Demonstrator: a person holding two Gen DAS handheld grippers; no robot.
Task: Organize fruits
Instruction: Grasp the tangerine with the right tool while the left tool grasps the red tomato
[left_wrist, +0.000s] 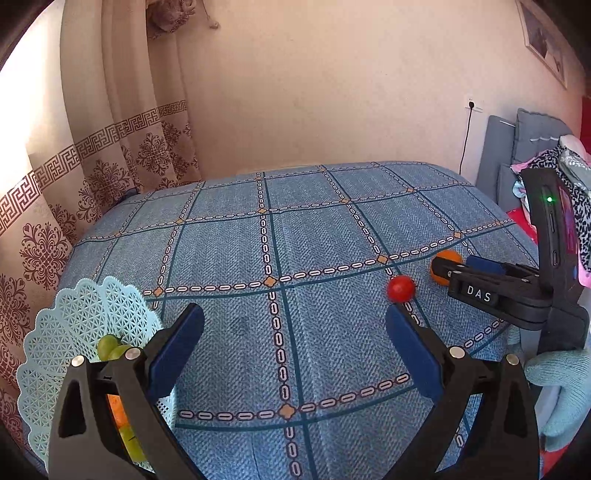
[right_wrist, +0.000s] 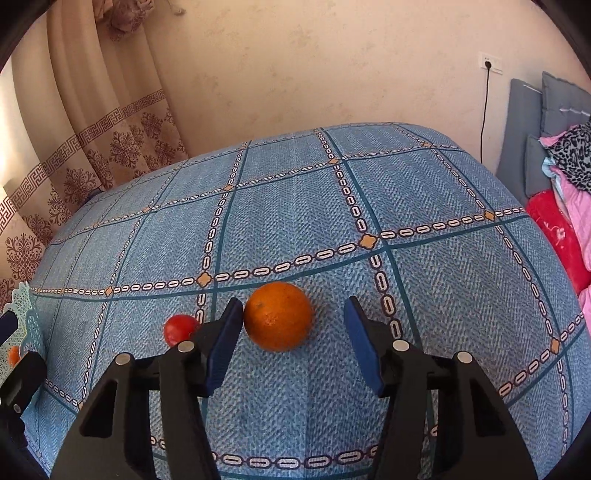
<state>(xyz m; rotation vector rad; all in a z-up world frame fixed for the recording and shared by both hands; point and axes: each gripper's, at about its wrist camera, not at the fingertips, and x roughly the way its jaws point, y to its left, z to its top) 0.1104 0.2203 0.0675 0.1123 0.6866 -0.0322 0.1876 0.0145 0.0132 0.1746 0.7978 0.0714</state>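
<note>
Resting on the blue checked cloth (right_wrist: 461, 277) of the bench, the orange (right_wrist: 277, 316) lies between the spread jaws of the right gripper (right_wrist: 293, 343). The left blue pad of that gripper stands just beside the fruit, possibly touching it; the right pad stands apart from it. The fruit is not pinched.

A small red tomato (right_wrist: 180, 328) lies on the cloth just left of the orange, partly hidden behind the right gripper's left finger. In the left wrist view the same tomato (left_wrist: 401, 288) sits near the tip of the left gripper's right finger.

The left gripper (left_wrist: 295, 332) has its jaws spread wide with only cloth between them. A pale green lattice basket (left_wrist: 74, 321) stands at the left edge of the bench, beside that gripper's left finger. It holds green grapes (left_wrist: 110, 347) and an orange-coloured fruit, mostly hidden.

A gloved hand (left_wrist: 554, 376) holds the right gripper's handle.

A patterned curtain (left_wrist: 92, 166) hangs behind the bench.
</note>
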